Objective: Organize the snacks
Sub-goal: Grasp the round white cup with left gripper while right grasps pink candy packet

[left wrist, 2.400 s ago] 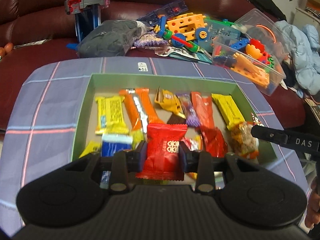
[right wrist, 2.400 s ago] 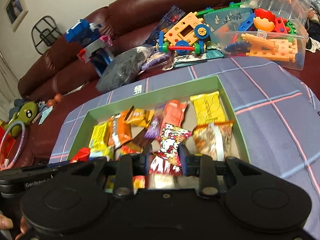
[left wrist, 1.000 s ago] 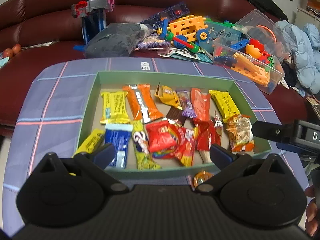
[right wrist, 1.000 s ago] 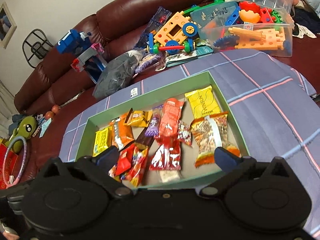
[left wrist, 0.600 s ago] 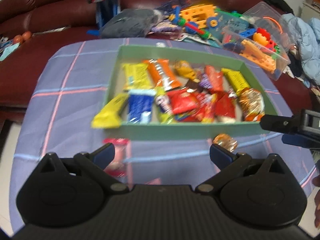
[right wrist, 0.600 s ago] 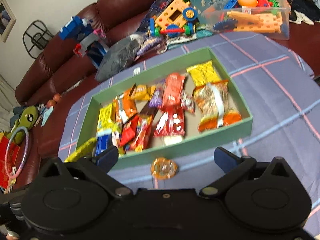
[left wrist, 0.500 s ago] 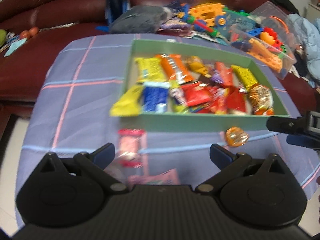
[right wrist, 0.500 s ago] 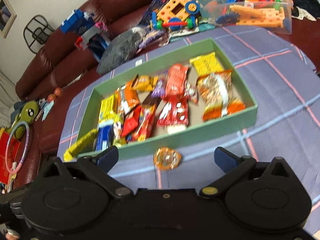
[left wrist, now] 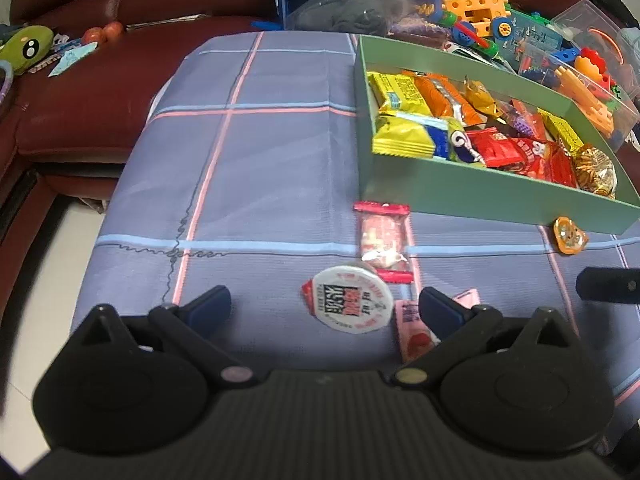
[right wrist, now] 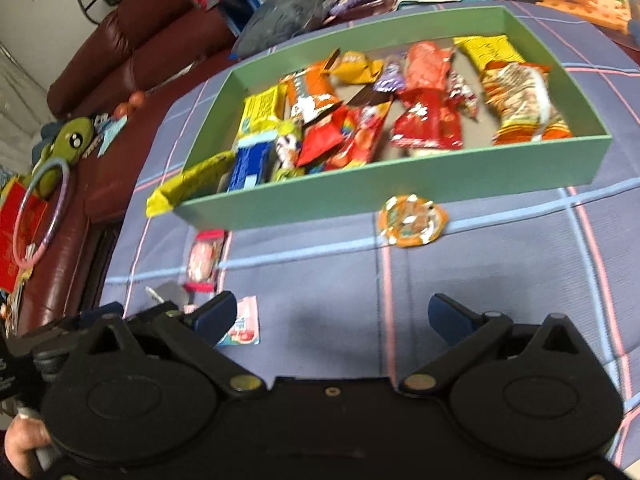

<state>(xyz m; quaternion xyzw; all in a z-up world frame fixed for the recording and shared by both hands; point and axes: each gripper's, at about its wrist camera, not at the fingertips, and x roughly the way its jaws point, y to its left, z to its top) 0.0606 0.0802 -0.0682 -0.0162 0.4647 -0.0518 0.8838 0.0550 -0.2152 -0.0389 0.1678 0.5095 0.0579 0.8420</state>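
A shallow green cardboard box (right wrist: 400, 190) sits on the table, crowded with foil-wrapped snacks; a long yellow bar (right wrist: 188, 182) pokes over its near-left corner. Outside it lie flat a round orange-rimmed foil packet (right wrist: 412, 220) just beside the front wall, a pink clear-windowed wrapper (left wrist: 383, 240), a round white-faced disc snack (left wrist: 350, 304) and a pale pink sachet (left wrist: 412, 330).

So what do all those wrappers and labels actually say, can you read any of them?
None reads clearly.
Round white snack: red and black characters, too blurred.
Yellow bar: print too small.
Pink sachet: illegible.
Orange round sweet: blurred.
All lie in or near the green box.
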